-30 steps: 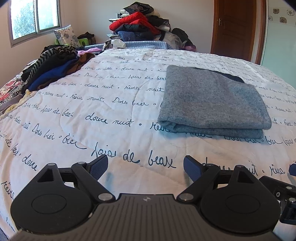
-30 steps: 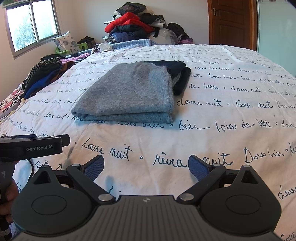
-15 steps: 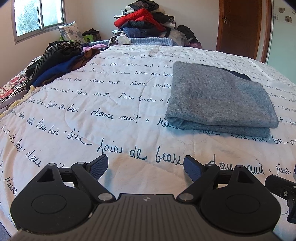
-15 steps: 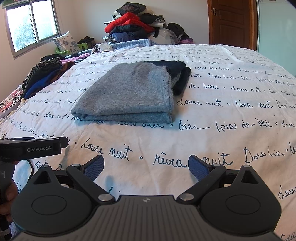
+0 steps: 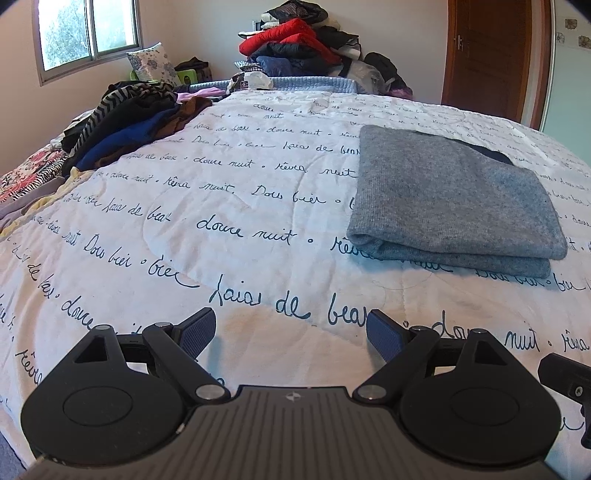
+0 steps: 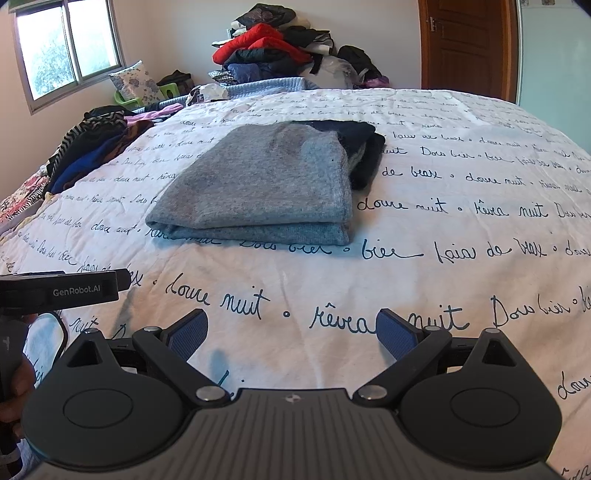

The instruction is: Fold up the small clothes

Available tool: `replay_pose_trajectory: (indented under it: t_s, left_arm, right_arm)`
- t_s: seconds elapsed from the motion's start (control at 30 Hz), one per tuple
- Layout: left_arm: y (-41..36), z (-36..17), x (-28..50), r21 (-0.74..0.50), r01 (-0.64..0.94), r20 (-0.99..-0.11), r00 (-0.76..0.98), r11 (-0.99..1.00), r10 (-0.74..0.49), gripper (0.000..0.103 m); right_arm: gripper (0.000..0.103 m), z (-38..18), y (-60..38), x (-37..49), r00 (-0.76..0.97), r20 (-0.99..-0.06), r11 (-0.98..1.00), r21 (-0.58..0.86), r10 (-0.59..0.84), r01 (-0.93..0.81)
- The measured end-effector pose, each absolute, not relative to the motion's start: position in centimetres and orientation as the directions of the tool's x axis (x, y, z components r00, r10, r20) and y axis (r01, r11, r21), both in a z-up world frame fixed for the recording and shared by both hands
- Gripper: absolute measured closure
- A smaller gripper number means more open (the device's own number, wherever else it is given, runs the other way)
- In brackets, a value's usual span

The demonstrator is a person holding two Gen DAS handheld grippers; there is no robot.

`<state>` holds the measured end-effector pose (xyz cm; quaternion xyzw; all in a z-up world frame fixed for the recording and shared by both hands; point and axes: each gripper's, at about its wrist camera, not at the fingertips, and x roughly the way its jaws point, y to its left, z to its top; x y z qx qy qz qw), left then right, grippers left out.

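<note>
Now, scene: a bed under a white quilted bedspread (image 5: 236, 206) printed with dark blue handwritten French words.
Task thing: a folded grey knitted sweater (image 5: 450, 199) lies flat on the bedspread, its folded edge turned to the cameras. In the left wrist view it is ahead and to the right; in the right wrist view (image 6: 266, 184) it is ahead and a little to the left.
Under it: a dark navy folded garment (image 6: 365, 147) shows from beneath the far right side of the grey sweater, touching it.
Left tool (image 5: 291, 332): released, both blue-padded fingers spread wide, nothing between them, above bare bedspread, well apart from the sweater.
Right tool (image 6: 291, 332): released too, fingers wide, nothing between them, also short of the sweater.
Side by side: the black body of the left tool, with the lettering "GenRobot.AI", enters the right wrist view at the left edge; part of the person's hand (image 6: 18, 384) is below it.
Left edge of bed: a heap of unfolded clothes (image 5: 125, 122), striped, dark blue and brown.
Far end: a tall pile of clothes with a red jacket on top (image 5: 295, 40), against the wall.
Room: a window (image 5: 88, 33) at left, a brown wooden door (image 5: 487, 59) at right.
</note>
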<state>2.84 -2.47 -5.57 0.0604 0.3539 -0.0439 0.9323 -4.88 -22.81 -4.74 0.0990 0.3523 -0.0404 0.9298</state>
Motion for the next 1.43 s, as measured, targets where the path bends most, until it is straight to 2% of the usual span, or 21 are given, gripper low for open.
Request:
replay_pose_trajectory:
  t_s: [1.43]
  left_arm:
    - [-2.42, -5.56, 2.54, 0.101, 0.121, -0.649, 0.760, 0.987, -0.027, 0.016]
  right_arm:
    - [0.005, -4.87, -22.84, -4.87, 0.747, -0.665, 0.978, 0.154, -0.004, 0.143]
